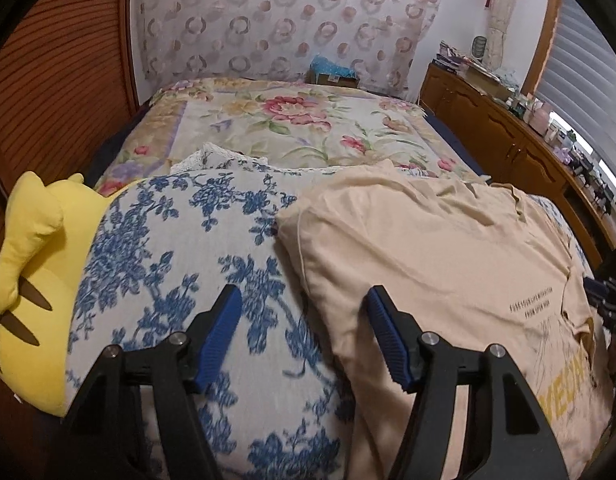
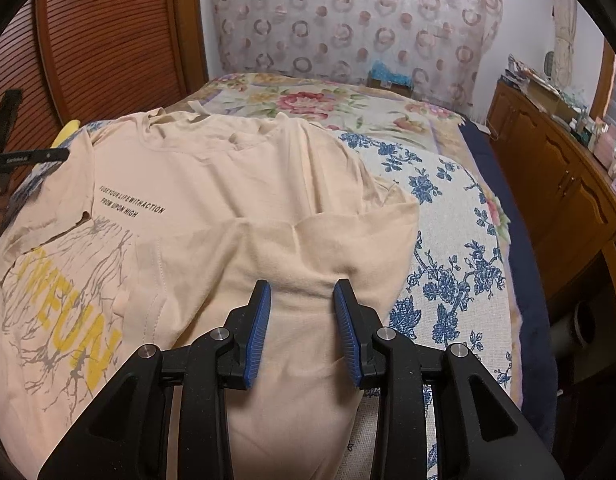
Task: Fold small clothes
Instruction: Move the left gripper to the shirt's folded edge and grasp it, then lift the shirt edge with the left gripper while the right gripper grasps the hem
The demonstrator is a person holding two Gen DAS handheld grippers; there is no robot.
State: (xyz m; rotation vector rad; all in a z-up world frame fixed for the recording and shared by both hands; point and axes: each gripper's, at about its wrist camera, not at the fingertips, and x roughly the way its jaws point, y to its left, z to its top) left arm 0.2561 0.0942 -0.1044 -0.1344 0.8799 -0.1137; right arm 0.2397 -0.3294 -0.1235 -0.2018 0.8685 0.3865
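We see a beige shirt spread on the bed, one side already folded inward. Our left gripper hovers with fingers spread; our right gripper, half open, straddles the fold. Most folding remains.

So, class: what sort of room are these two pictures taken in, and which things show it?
Most likely a home bedroom. A bed with a floral bedspread fills the view, a wooden dresser cluttered with small items lines one wall, and a beige T-shirt lies on a blue-flowered cover.
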